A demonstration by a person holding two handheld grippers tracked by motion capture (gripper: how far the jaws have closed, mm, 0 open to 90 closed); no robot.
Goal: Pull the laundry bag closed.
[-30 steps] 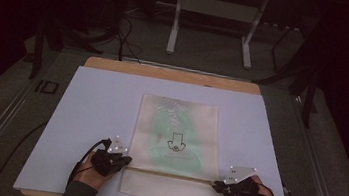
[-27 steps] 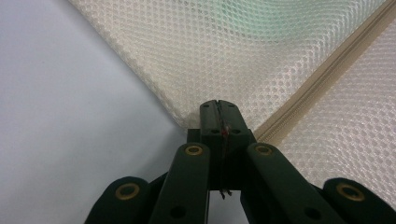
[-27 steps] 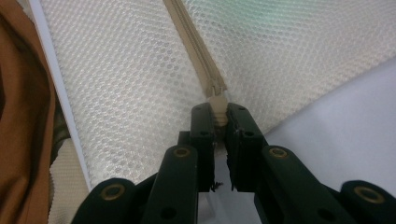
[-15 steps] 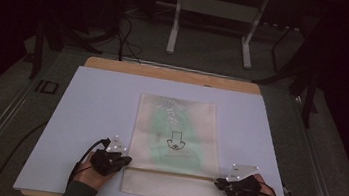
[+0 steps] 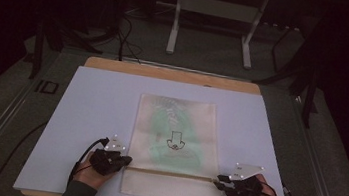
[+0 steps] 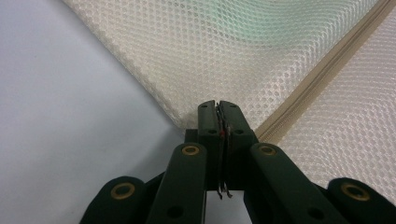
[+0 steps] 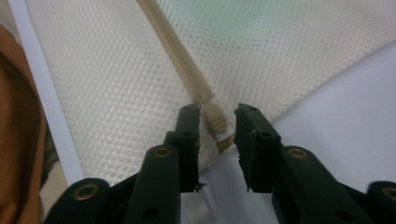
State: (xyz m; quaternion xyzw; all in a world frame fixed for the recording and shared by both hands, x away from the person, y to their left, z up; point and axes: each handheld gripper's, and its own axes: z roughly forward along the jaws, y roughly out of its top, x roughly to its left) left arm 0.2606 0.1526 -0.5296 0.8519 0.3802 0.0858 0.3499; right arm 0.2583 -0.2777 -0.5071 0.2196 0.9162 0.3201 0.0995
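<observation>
A cream mesh zip bag (image 5: pixel 176 128) with green contents and a black arrow mark lies flat on the white board (image 5: pixel 91 103). Its zipper (image 5: pixel 173 174) runs across near the front edge. My left gripper (image 5: pixel 127 161) sits at the zipper's left end. In the left gripper view its jaws (image 6: pixel 218 103) are pressed together on the mesh edge beside the zipper (image 6: pixel 322 74), though they have just been opening a hair. My right gripper (image 5: pixel 218 180) is at the right end. Its jaws (image 7: pixel 217 112) have just been opening, and the tan zipper pull (image 7: pixel 215 119) lies loose between them.
The board rests on a wooden table (image 5: pixel 170 73). Grey floor, cables (image 5: pixel 124 36) and a metal stand (image 5: pixel 213 12) lie beyond the far edge. The board's front edge is right behind both hands, and an orange-brown sleeve (image 7: pixel 18 116) is close to the right gripper.
Neither hand nor the bag has shifted in the high view. The jaws are too small there to show a difference.
</observation>
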